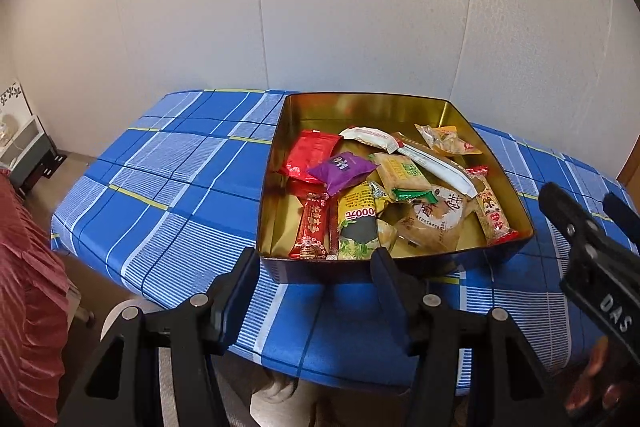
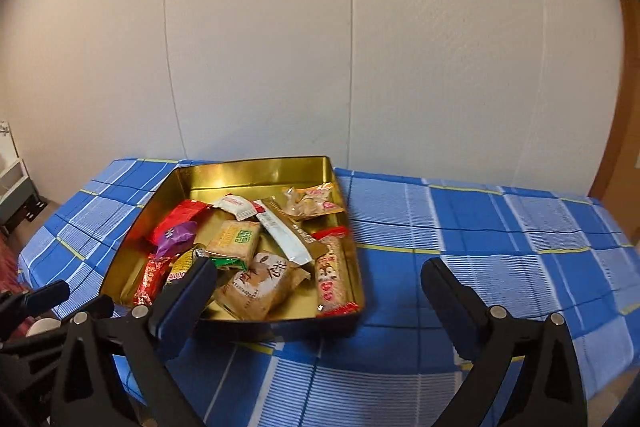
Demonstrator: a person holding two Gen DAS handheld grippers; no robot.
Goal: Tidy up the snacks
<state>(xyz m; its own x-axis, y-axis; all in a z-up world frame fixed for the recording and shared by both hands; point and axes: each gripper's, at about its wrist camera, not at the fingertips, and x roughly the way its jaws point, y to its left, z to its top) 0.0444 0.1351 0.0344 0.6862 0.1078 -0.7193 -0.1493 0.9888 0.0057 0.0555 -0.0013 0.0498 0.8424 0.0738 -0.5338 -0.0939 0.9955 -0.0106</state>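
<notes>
Both grippers, L & R, jaws apart, seemingly empty, near snack tin.

Black grippers w/ blue pads, silver screws, "DAS" marking.

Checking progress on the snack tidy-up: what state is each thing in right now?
Tin: lidless, on the tablecloth, holding all visible snacks.
Snacks: wrapped, in a loose overlapping pile.
Left gripper: open, empty, at the tin's near edge.
Right gripper: wide open, empty.
Tablecloth: spread flat, no snacks on it.
</notes>
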